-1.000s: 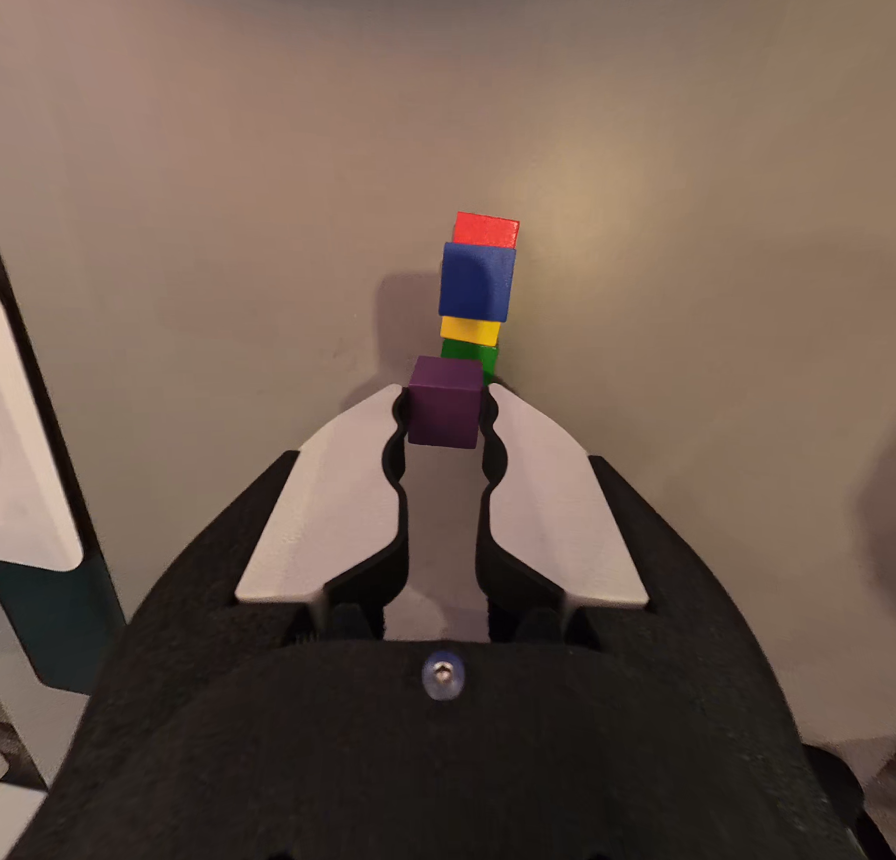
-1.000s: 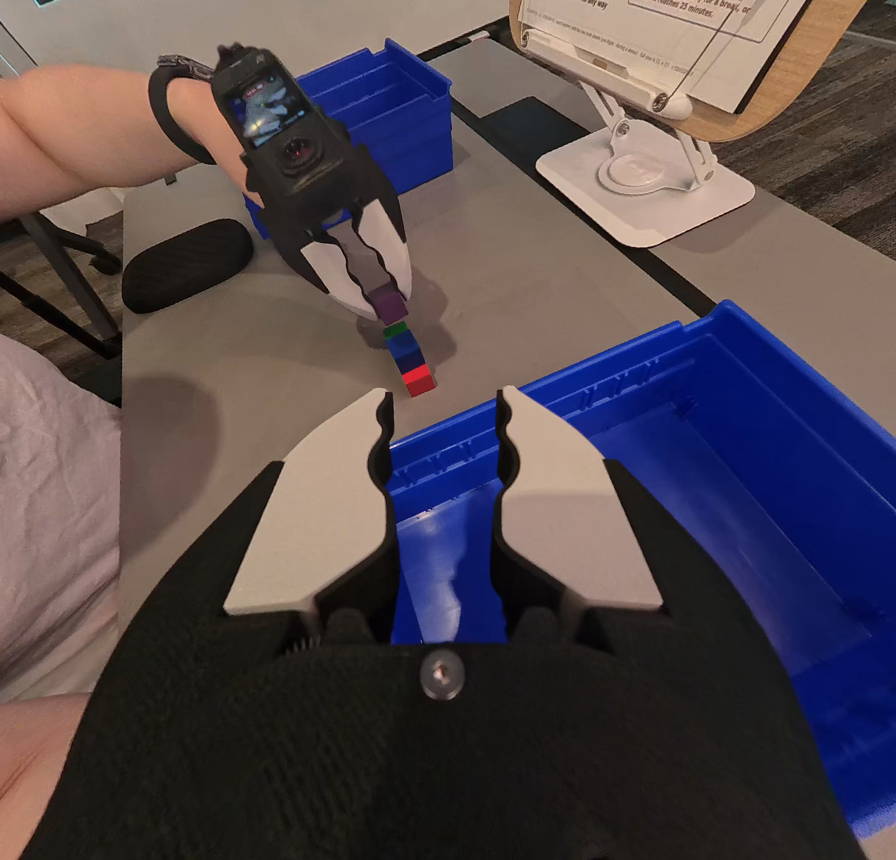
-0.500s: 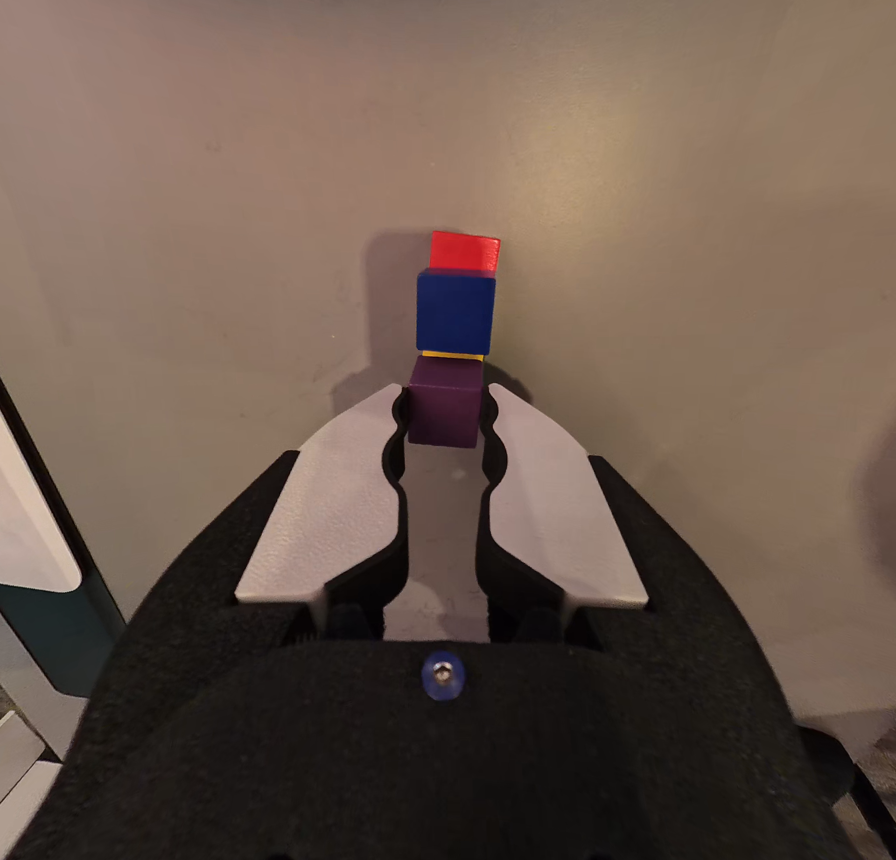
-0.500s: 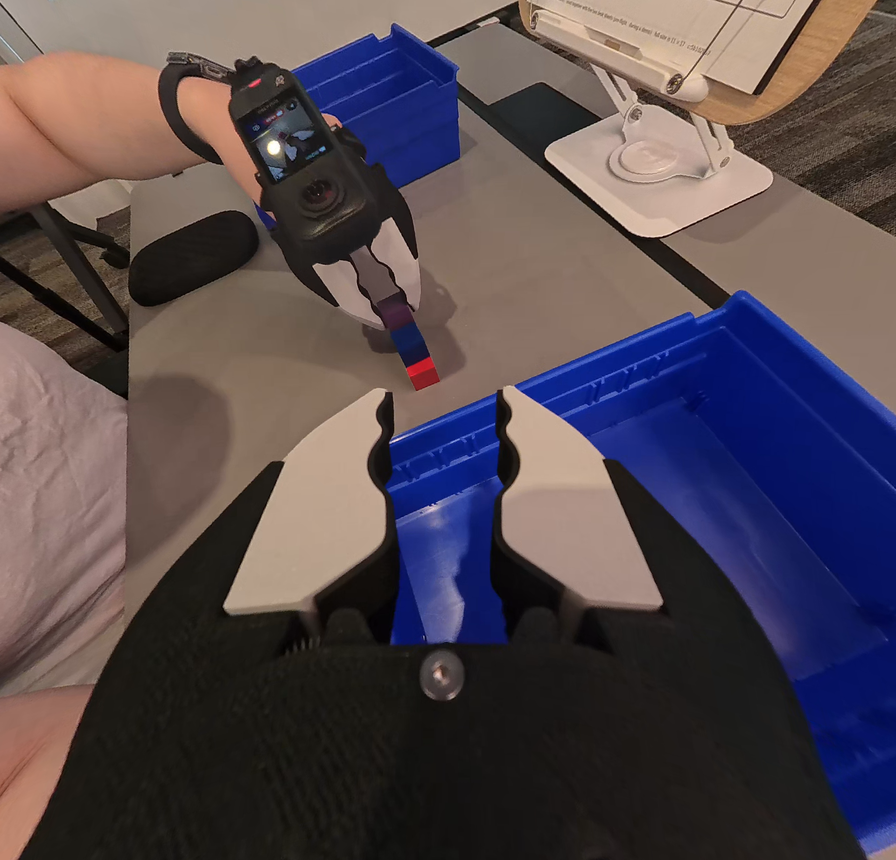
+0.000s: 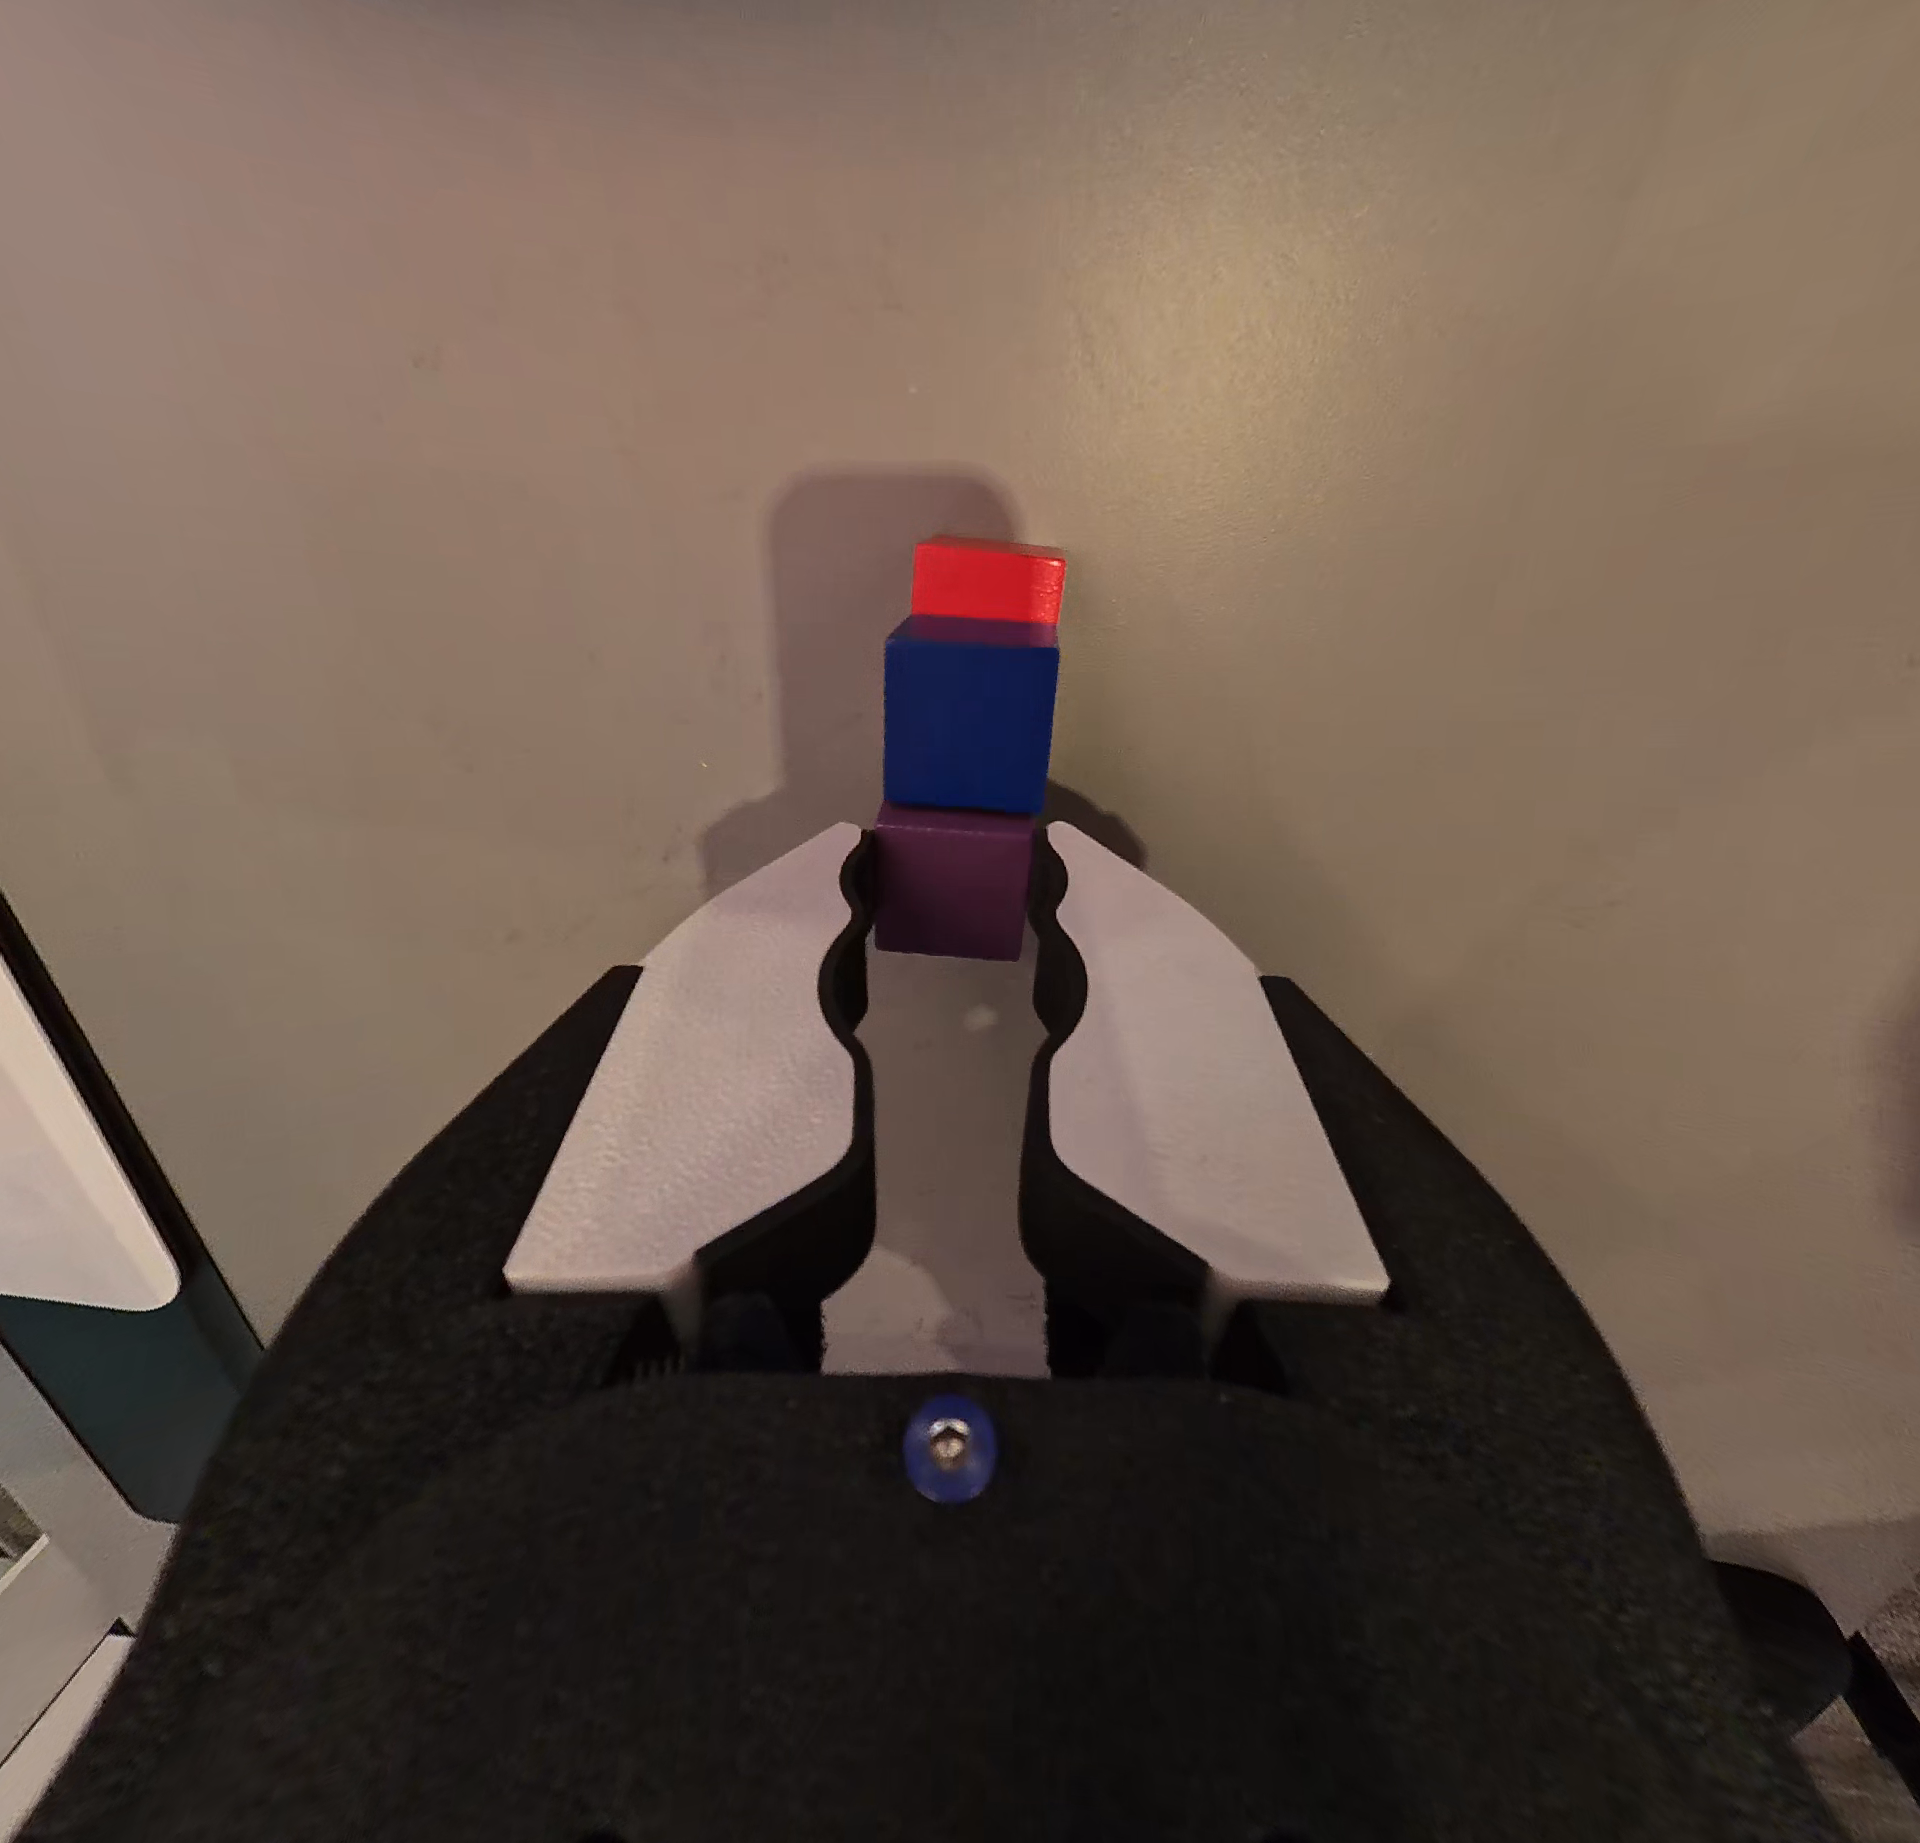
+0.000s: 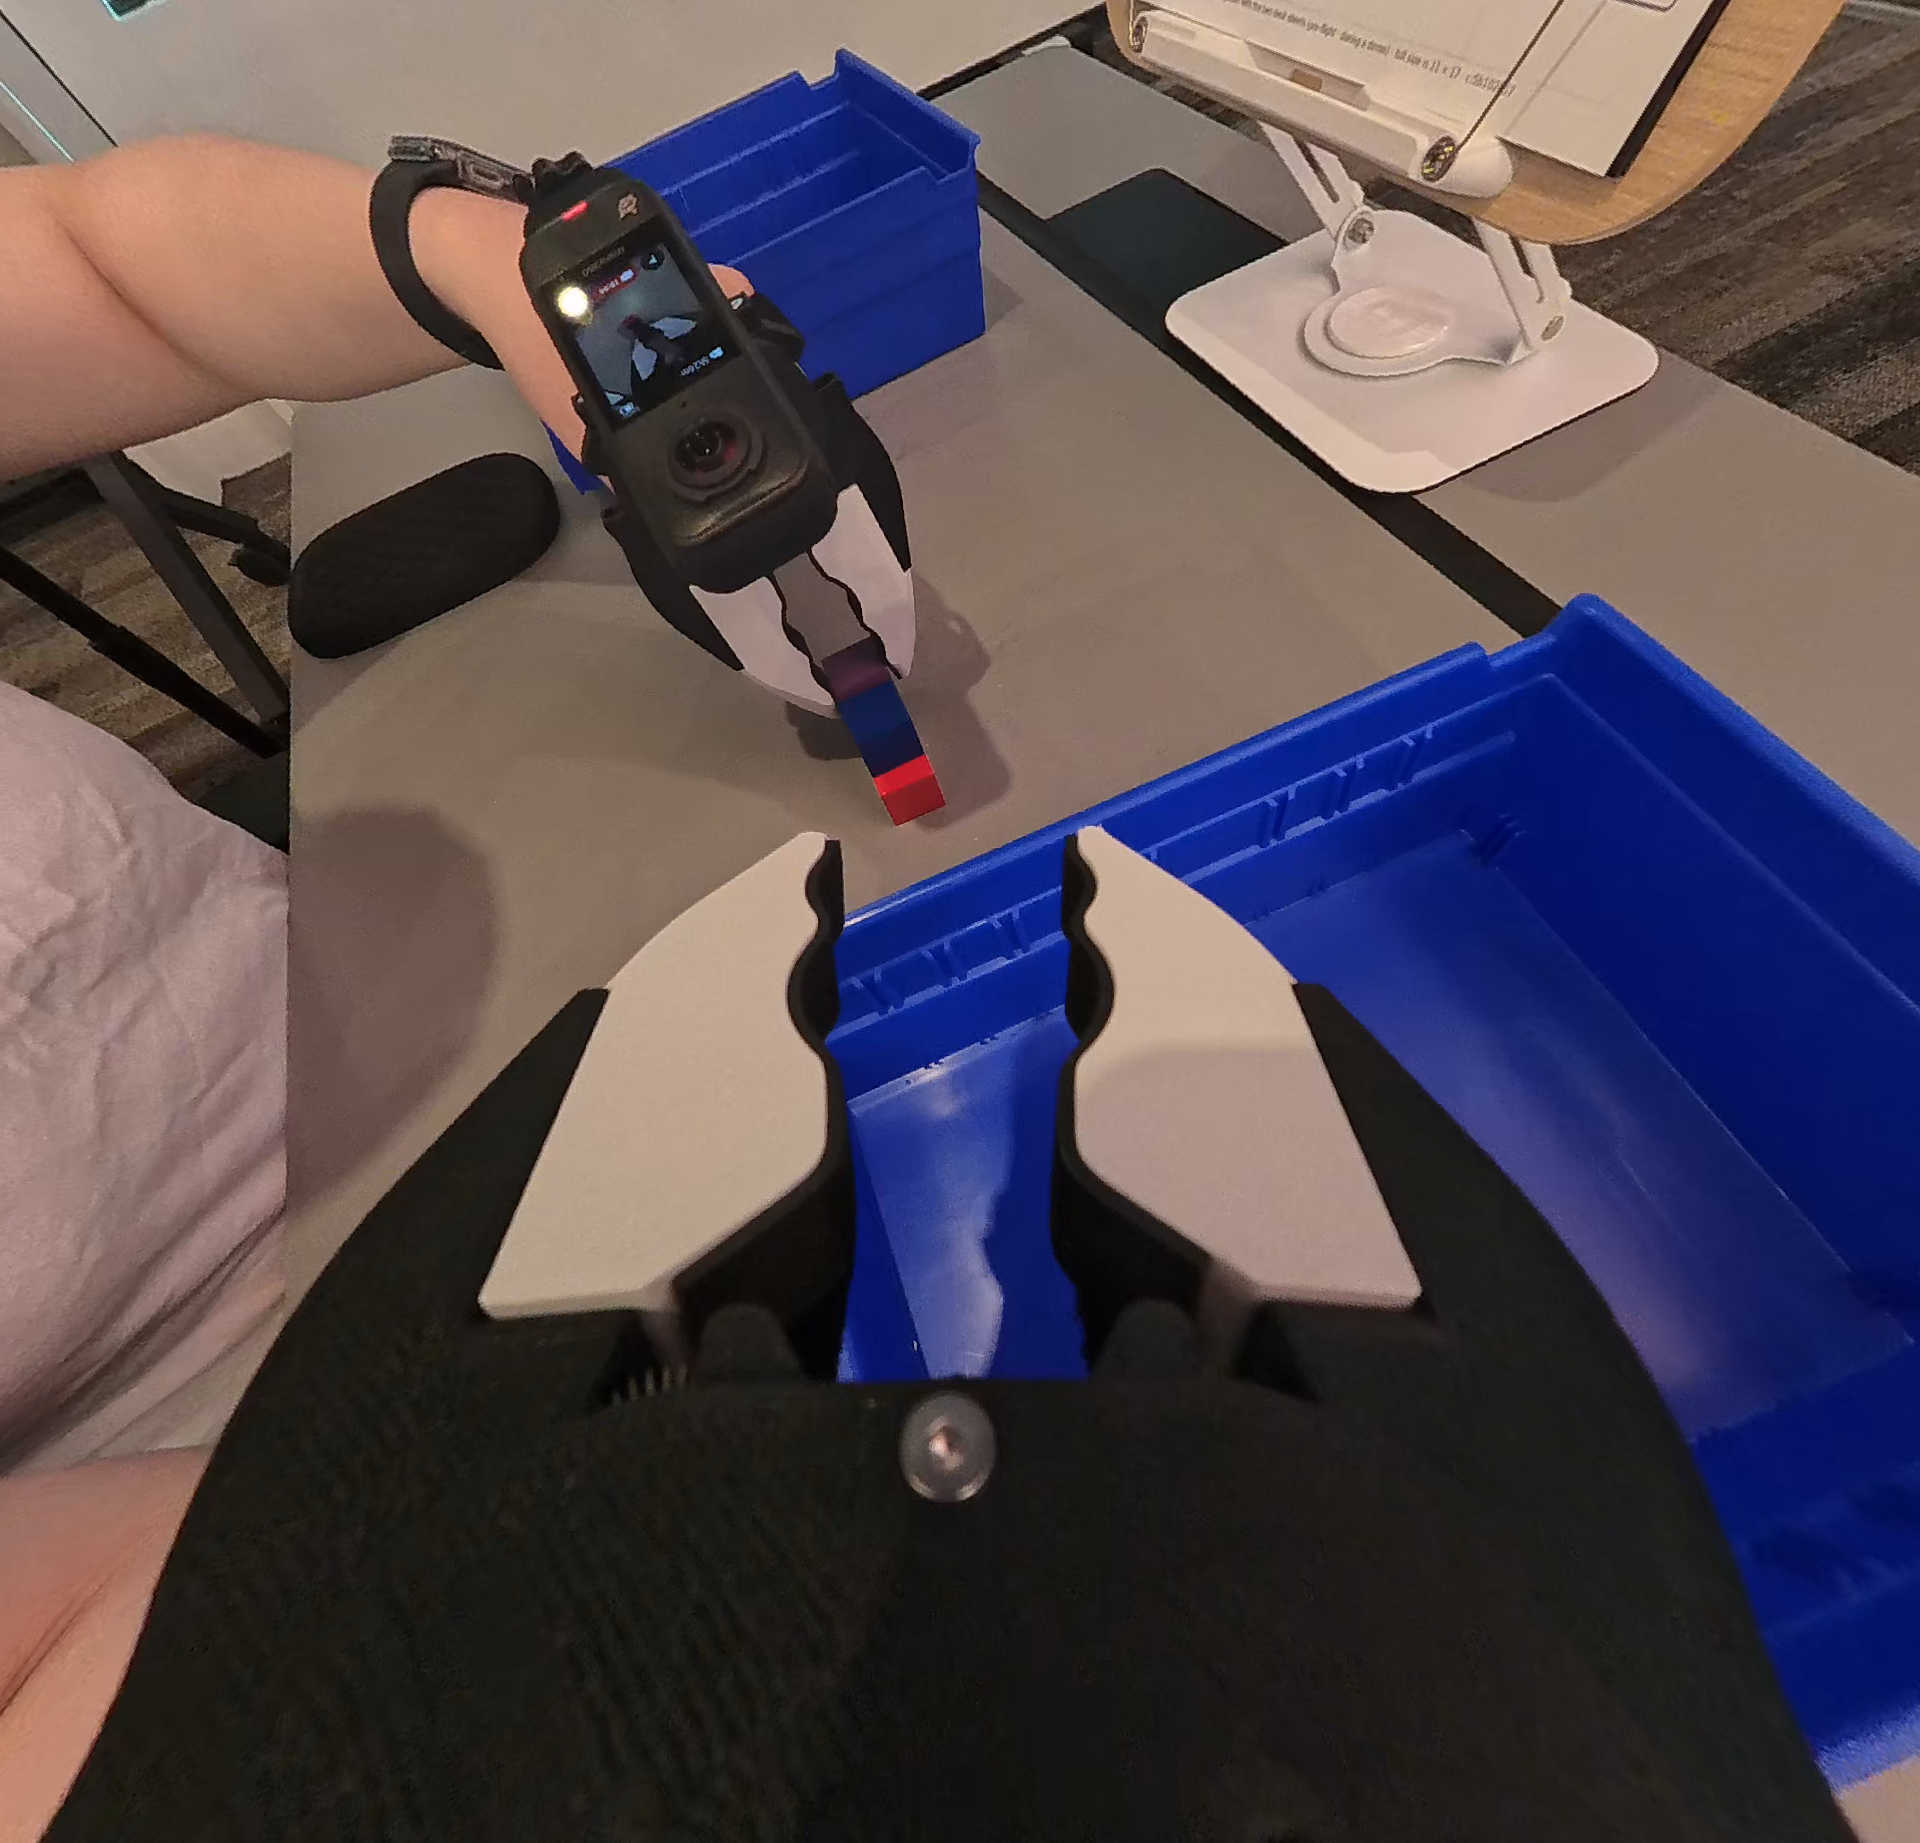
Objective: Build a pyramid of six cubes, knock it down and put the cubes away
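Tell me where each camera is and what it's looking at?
Left wrist view: sits on the left gripper, looking down at the table; its fingers pinch the purple cube beside the blue cube and red cube.
Right wrist view: sits on the right gripper, open over the blue bin, facing the person's arm.
Both show the left gripper and cubes.

My left wrist camera looks steeply down along its fingers, close over the grey table (image 5: 1351, 443); the cube row (image 5: 971, 723) runs toward 12 o'clock. My right wrist camera sits higher and farther back, above the near blue bin (image 6: 1558, 962), facing forward across the table. Shared: that cube row (image 6: 894, 754) at its 12 o'clock, plus the left gripper (image 6: 852, 666).
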Action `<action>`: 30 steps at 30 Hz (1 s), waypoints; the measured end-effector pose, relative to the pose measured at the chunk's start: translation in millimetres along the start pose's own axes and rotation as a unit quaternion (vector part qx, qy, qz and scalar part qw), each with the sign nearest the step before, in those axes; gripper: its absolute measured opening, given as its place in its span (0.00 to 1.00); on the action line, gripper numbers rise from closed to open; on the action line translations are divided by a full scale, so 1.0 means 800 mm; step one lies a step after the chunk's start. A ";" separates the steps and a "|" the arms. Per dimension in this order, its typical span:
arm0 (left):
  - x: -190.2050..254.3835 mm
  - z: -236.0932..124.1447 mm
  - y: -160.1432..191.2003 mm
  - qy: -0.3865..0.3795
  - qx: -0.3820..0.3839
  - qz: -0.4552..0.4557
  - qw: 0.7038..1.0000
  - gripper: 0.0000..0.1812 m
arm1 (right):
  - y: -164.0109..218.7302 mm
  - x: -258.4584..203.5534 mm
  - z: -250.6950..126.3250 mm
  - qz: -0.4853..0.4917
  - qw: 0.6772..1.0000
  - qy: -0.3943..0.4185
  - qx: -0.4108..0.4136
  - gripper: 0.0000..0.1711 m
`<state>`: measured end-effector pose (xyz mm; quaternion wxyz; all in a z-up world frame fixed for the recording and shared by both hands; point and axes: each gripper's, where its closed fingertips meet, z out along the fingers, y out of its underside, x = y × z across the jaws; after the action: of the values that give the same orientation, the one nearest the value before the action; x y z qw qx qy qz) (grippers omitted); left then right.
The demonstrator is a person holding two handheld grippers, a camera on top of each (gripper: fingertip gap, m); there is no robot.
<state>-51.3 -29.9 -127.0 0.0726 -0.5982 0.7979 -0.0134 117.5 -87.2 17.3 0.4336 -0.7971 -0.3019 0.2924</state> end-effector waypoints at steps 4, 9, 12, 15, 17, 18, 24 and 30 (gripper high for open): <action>0.001 0.001 0.002 0.001 -0.005 0.004 1.000 0.15 | 0.002 0.002 -0.001 0.004 1.000 0.001 -0.001 0.24; 0.001 0.001 0.000 0.000 -0.001 0.007 1.000 0.15 | 0.005 0.004 0.000 0.008 1.000 0.000 -0.004 0.24; 0.001 0.002 0.001 0.000 -0.006 0.013 1.000 0.15 | 0.007 0.004 0.000 0.009 1.000 -0.001 -0.006 0.24; 0.001 0.003 0.001 0.002 -0.010 0.009 1.000 0.15 | 0.007 0.004 -0.001 0.009 1.000 -0.001 -0.007 0.24; 0.001 0.003 -0.001 0.004 -0.005 0.007 1.000 0.15 | 0.007 0.003 -0.002 0.009 1.000 -0.001 -0.004 0.24; 0.001 0.003 -0.002 0.004 -0.004 0.008 1.000 0.15 | 0.007 0.004 -0.002 0.009 1.000 -0.001 -0.004 0.24; -0.001 0.000 -0.006 0.009 0.006 0.001 1.000 0.24 | 0.009 0.006 -0.003 0.015 1.000 0.000 -0.003 0.24; -0.018 -0.053 0.003 -0.020 0.031 0.003 0.999 0.24 | 0.010 0.007 -0.005 0.016 1.000 -0.001 0.000 0.24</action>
<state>-55.4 -18.3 -83.6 0.1070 -0.5934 0.7973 -0.0265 125.7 -88.7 10.8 0.4283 -0.8016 -0.2893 0.3005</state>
